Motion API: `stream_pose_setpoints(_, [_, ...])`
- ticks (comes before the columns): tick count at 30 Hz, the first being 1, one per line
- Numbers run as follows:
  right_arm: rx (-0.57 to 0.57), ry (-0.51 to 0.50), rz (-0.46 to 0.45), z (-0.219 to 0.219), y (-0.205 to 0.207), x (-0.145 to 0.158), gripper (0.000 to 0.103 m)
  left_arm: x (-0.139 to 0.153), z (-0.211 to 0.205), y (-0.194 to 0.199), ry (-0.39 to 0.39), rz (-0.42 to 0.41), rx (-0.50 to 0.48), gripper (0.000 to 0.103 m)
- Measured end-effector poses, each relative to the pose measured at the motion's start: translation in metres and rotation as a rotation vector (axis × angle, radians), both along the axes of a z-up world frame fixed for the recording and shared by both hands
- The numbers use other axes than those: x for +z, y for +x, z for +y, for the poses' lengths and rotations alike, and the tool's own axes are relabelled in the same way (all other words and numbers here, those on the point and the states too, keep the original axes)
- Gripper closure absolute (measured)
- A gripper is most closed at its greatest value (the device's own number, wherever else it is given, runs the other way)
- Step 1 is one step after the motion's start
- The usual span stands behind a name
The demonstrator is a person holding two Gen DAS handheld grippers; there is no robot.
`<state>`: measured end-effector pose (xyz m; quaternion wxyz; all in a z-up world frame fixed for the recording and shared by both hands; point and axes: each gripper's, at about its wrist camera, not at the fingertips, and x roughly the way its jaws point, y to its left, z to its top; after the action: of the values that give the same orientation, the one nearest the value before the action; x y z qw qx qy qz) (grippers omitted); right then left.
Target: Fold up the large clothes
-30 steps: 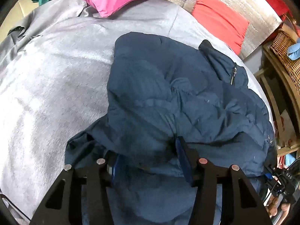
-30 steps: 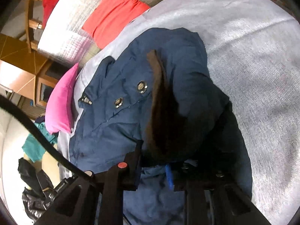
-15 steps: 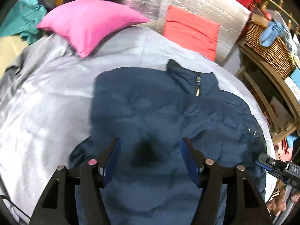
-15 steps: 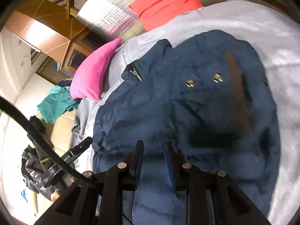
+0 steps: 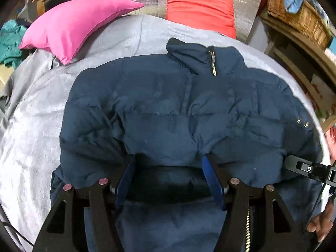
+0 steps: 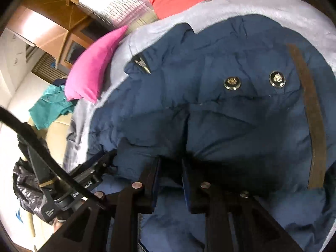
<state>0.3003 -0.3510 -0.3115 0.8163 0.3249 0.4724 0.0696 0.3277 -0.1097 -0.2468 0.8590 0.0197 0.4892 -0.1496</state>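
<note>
Left gripper: black angular frame being shown, blue pads lining the fingers, round silver and pinkish screw heads dotting the arms. Right gripper: same black frame, dark blue pads, round screws. A black cable is being seen crossing the left of the right view.

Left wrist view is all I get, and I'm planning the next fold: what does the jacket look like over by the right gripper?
Observer: A brown strip runs along the jacket there, just beyond the snap buttons.
Operator: And the right gripper's jaws?
Observer: The right gripper shows only a narrow gap between its jaws. It's too dark there to tell whether fabric is pinched.
</note>
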Motion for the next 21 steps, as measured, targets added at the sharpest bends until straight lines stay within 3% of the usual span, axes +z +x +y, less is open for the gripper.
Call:
stream_pose_setpoints(3, [-0.015, -0.015, -0.06, 0.0, -0.004, 0.013, 0.078, 0.013, 0.013, -0.005, -0.039, -0.027, 0.013, 0.037])
stream_pose_setpoints(6, [-0.056, -0.048, -0.084, -0.006, -0.009, 0.019, 0.078, 0.022, 0.027, -0.006, 0.019, -0.074, 0.051, 0.037])
stream_pose_setpoints(9, [-0.09, -0.058, -0.011, -0.022, -0.01, 0.008, 0.077, 0.014, 0.048, 0.003, 0.071, -0.057, 0.121, 0.037])
stream_pose_setpoints(11, [-0.054, -0.023, 0.061, -0.026, -0.005, -0.01, 0.079, 0.0, 0.055, 0.012, 0.079, 0.001, 0.13, 0.037])
stream_pose_setpoints(18, [-0.084, -0.049, 0.014, -0.048, -0.028, 0.017, 0.08, 0.015, 0.076, 0.004, 0.026, -0.024, 0.129, 0.037])
stream_pose_setpoints(21, [-0.144, -0.087, 0.005, -0.073, -0.046, 0.023, 0.08, 0.02, 0.092, 0.006, 0.064, -0.065, 0.156, 0.037])
